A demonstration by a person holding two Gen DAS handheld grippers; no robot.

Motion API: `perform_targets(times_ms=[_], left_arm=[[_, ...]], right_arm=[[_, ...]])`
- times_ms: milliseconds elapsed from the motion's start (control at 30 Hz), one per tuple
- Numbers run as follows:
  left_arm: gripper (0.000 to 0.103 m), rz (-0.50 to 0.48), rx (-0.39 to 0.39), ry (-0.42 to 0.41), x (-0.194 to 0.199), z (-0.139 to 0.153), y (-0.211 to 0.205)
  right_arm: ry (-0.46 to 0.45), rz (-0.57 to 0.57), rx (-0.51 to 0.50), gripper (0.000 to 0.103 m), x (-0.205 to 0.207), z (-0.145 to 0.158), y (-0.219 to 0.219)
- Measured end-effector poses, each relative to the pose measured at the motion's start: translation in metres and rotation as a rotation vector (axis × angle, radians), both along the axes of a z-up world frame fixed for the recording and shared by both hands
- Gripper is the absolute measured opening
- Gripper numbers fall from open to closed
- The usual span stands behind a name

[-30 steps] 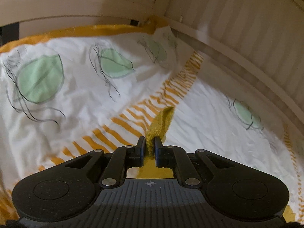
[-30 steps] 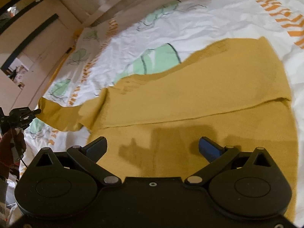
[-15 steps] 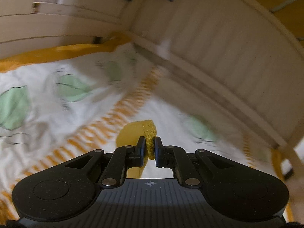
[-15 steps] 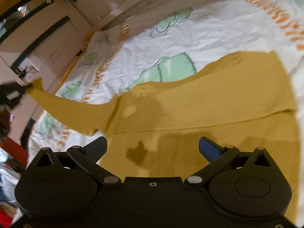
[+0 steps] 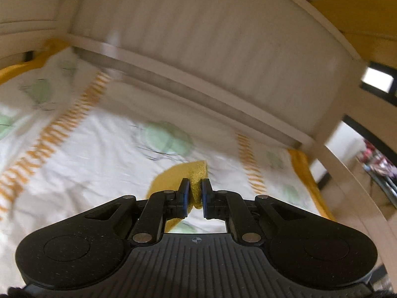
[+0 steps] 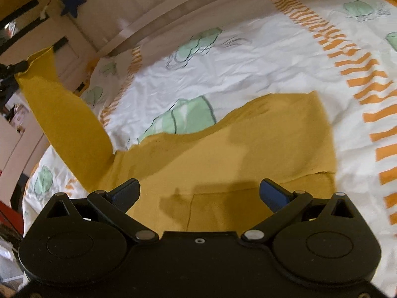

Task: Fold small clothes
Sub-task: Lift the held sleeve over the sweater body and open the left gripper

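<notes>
Left gripper point(image 5: 194, 193) pinching mustard garment point(image 6: 248, 149); right gripper point(image 6: 199, 195) wide, empty.

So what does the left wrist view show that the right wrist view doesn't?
Left wrist only: the left gripper close up, shut on a fold of the mustard garment, with the slatted bed rail behind.
Right wrist only: the garment's body lying flat on the sheet, the right gripper open above it, and a blue star on the wall.
Both: the leaf-print sheet and the lifted mustard sleeve.
</notes>
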State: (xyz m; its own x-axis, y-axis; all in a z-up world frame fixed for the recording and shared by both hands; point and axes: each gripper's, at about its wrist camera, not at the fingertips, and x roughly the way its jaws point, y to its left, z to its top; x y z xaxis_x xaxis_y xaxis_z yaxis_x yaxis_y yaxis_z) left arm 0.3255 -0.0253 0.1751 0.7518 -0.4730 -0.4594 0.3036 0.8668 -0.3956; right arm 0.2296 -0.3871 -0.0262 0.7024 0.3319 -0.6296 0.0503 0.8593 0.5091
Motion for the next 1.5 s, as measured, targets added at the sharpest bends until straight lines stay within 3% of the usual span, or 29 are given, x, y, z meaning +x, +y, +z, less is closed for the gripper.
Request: perform_targets(times_ms=[200,433,567,733,933,1133,1300,1433,1500], left_arm=[[0.01,-0.096,0.004,0.035,0.001,-0.021,-0.07],[0.01,-0.172,0.004,0.135,0.008,-0.072,-0.136],[0.025,-0.259,0.004,0.185,0.005,-0.092,-0.161],[0.029,-0.329,0.039,0.172,-0.005,-0.095,-0.173],[0.03,-0.306,0.048,0.141,-0.018,-0.092,-0.147],[0.034,-0.159,0.175,0.131,-0.031,-0.12,-0.086],[0.034,-0.055,0.258,0.238,-0.041,-0.166,-0.032],[0.035,-0.029,0.321,0.309,-0.052,-0.2,-0.004],[0.046,-0.009,0.348,0.326,-0.056,-0.213,0.007]], right_arm=[[0.015,-0.097,-0.025,0.103,-0.003,0.013,-0.03],[0.024,-0.195,0.009,0.103,-0.006,0.017,-0.063],[0.03,-0.21,0.027,0.103,-0.005,0.017,-0.071],[0.033,-0.222,0.036,0.103,-0.008,0.017,-0.076],[0.047,-0.229,0.048,0.103,-0.005,0.011,-0.08],[0.047,-0.213,0.038,0.103,-0.001,0.002,-0.075],[0.068,-0.178,0.01,0.103,0.006,-0.009,-0.064],[0.084,-0.14,-0.014,0.103,0.01,-0.021,-0.053],[0.081,-0.123,-0.028,0.103,0.011,-0.026,-0.047]])
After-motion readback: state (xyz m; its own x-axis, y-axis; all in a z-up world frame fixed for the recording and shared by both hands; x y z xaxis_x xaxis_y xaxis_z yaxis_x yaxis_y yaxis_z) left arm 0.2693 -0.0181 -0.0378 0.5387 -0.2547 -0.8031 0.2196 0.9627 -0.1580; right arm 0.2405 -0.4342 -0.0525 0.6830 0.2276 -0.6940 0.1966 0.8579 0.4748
